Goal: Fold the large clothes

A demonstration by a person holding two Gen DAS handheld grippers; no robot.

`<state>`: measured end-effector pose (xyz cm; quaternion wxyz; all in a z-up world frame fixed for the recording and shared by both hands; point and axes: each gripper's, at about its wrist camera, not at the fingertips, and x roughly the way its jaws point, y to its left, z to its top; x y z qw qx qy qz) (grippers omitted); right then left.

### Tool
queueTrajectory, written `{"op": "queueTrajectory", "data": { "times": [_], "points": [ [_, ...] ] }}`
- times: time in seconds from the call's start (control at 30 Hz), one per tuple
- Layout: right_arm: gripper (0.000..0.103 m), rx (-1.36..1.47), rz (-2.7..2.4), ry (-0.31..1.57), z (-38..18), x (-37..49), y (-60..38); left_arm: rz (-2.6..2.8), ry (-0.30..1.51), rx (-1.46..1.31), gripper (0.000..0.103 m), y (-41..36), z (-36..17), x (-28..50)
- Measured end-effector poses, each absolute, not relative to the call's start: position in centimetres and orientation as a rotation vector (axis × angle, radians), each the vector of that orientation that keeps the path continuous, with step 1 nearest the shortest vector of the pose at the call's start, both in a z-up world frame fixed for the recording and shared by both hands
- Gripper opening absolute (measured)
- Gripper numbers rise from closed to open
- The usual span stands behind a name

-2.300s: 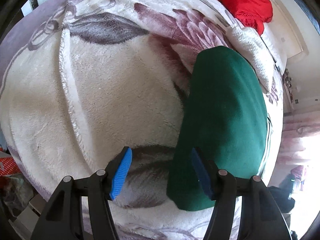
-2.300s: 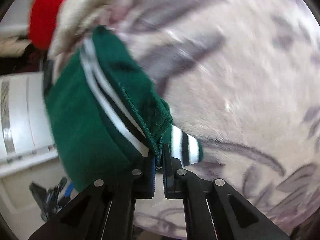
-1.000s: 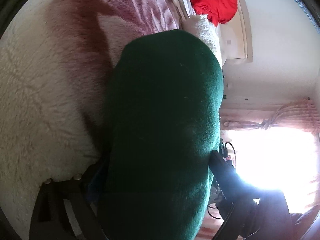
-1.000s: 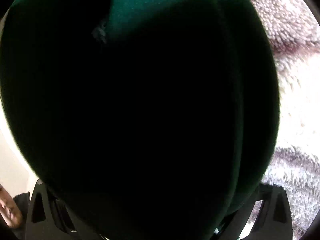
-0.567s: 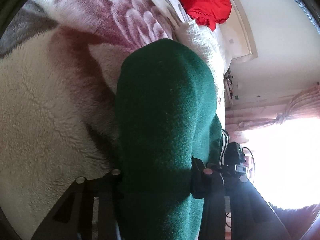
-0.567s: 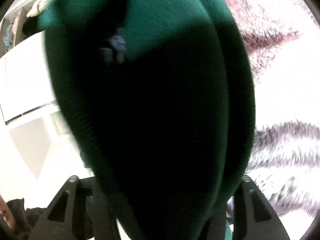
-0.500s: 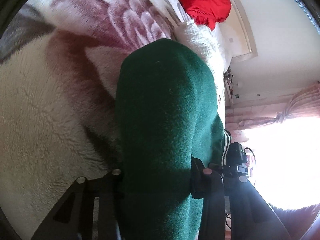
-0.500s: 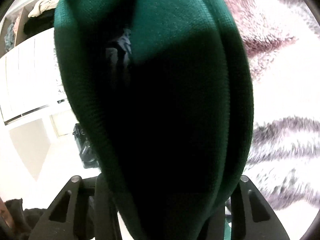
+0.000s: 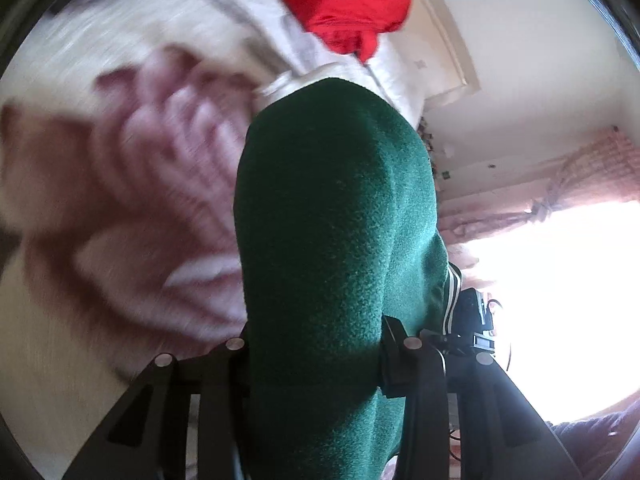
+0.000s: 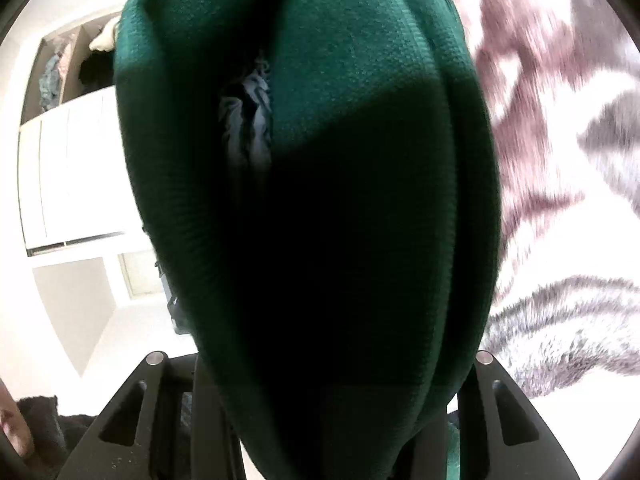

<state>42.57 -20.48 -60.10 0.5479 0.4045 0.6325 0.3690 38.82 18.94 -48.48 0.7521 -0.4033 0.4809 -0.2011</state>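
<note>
A thick folded green fleece garment (image 9: 336, 208) fills the middle of the left wrist view, bulging up between the fingers. My left gripper (image 9: 314, 344) is shut on it, its pads pressed into both sides of the bundle. In the right wrist view the same green garment (image 10: 320, 160) covers most of the picture, dark in shadow, with a grey lining showing in a fold. My right gripper (image 10: 336, 380) is shut on it; its fingertips are hidden under the cloth. White stripes of the hem (image 9: 450, 296) peek out at the right.
A fluffy white blanket with purple flowers (image 9: 132, 184) lies below and left, also seen blurred as the blanket (image 10: 560, 160). A red cloth (image 9: 344, 4) sits at the far end. A bright window with pink curtains (image 9: 560, 300) is right. White cupboards (image 10: 68, 160) stand at left.
Both grippers went from wide open around the green bundle to shut on it. The bundle has risen off the blanket, and the blanket now streaks past.
</note>
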Motion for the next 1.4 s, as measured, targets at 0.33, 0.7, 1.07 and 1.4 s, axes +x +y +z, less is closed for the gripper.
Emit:
{"op": "queueTrajectory", "data": {
  "times": [0.33, 0.7, 1.07, 1.4],
  "points": [
    [0.043, 0.950, 0.774, 1.300, -50.4, 51.4, -24.7, -0.607, 0.988, -0.800, 0.034, 16.2, -40.5, 57.4],
    [0.043, 0.944, 0.611, 1.302, -53.6, 65.2, -27.9, -0.633, 1.132, -0.828, 0.034, 15.4, -49.0, 74.4],
    [0.044, 0.893, 0.527, 1.417, -63.0, 67.1, -26.0, -0.578, 1.249, -0.874, 0.043, 16.5, -57.8, 74.5],
    [0.090, 0.577, 0.317, 1.413, -56.9, 70.7, -28.5, -0.312, 1.286, -0.486, 0.056, 14.5, -49.4, 72.6]
  ]
}}
